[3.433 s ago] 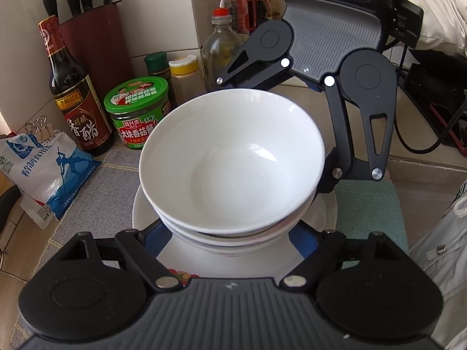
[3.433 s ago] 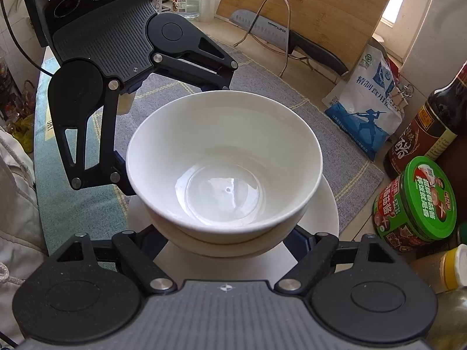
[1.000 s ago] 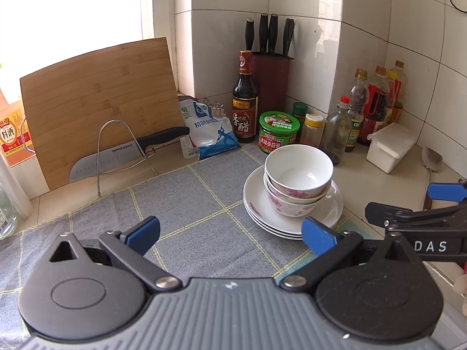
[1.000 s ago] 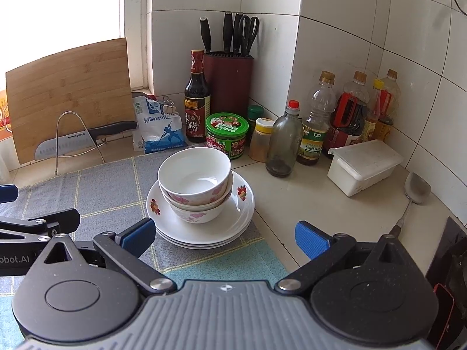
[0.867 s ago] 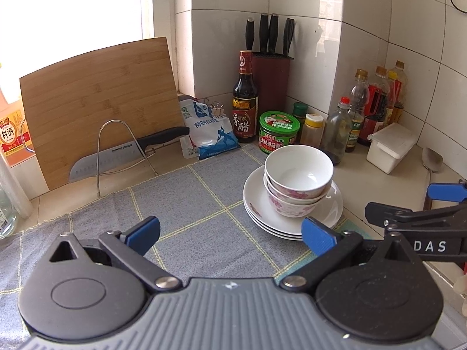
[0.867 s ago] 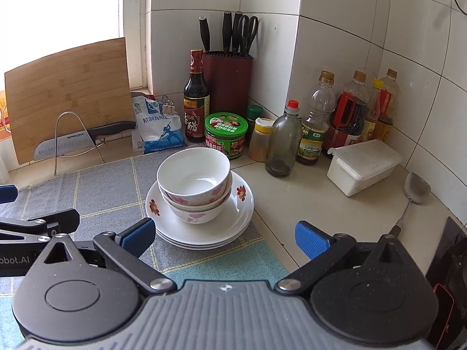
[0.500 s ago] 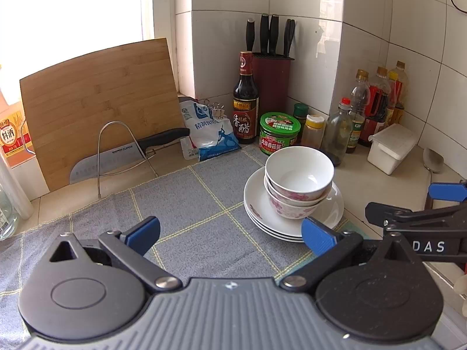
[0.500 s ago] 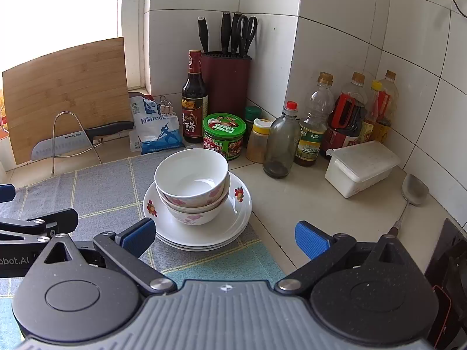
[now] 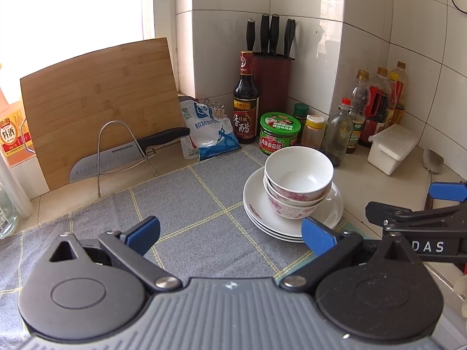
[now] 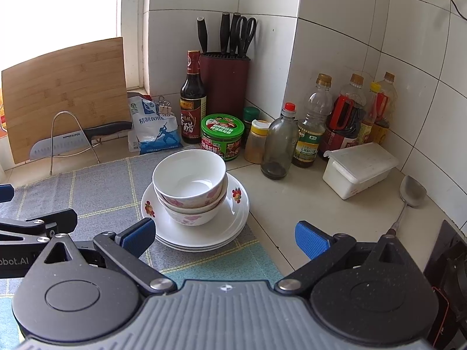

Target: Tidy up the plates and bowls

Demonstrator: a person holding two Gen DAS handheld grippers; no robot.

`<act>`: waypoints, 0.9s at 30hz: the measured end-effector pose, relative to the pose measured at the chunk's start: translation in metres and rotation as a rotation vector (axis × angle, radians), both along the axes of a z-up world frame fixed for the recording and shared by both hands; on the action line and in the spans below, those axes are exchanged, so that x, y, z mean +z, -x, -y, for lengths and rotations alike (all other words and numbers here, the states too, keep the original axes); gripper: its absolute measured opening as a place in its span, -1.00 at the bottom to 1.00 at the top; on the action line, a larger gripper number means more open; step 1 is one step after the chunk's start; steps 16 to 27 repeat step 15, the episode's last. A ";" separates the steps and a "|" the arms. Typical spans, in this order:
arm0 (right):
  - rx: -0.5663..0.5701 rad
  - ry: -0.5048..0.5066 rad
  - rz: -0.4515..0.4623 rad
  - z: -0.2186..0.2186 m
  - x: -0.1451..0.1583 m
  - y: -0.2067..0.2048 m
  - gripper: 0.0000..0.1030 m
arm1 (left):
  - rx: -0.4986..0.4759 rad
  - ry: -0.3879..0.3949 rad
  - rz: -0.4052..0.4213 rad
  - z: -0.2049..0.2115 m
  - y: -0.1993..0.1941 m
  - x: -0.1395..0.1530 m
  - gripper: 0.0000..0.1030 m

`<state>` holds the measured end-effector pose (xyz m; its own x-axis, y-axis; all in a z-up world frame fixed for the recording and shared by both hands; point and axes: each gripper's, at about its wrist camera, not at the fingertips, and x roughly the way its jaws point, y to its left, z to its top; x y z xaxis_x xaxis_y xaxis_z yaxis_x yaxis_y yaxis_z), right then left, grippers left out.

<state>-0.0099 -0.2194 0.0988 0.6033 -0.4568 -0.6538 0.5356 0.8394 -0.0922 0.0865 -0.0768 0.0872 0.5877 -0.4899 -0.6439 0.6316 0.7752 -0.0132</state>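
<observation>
Both grippers are now well back from the crockery, where 3.4 seconds ago they sat tight around the bowls with the rim filling each view; over the last second barely anything shifts. Left gripper hangs above the grey checked cloth mat, its blue-padded fingers spread wide and holding nothing. Right gripper is the same story: blue-tipped fingers wide apart, empty, hovering near the front edge of the stack.

And the stack itself: nested white bowls with pink flower print, sitting on a pile of white floral plates. That pile rests on the right end of the mat, near the beige countertop. From the left wrist view, the bowls sit slightly off-centre on the plates.

Behind them, just beside the stack, stands a green-lidded jar, with a dark vinegar bottle and a maroon knife block in the corner. A bamboo cutting board leans at the window, a cleaver resting in front of it.
</observation>
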 end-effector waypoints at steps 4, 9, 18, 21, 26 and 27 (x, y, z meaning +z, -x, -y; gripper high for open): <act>-0.001 0.001 -0.001 0.001 0.000 0.001 1.00 | -0.001 -0.001 0.000 0.000 0.000 0.000 0.99; -0.003 0.006 -0.002 0.001 0.001 0.001 1.00 | -0.001 0.000 0.000 0.000 0.000 0.001 0.99; -0.004 0.011 -0.004 0.000 0.002 0.001 1.00 | -0.002 0.002 -0.002 0.000 0.000 0.001 0.99; -0.004 0.011 -0.004 0.000 0.002 0.001 1.00 | -0.002 0.002 -0.002 0.000 0.000 0.001 0.99; -0.004 0.011 -0.004 0.000 0.002 0.001 1.00 | -0.002 0.002 -0.002 0.000 0.000 0.001 0.99; -0.004 0.011 -0.004 0.000 0.002 0.001 1.00 | -0.002 0.002 -0.002 0.000 0.000 0.001 0.99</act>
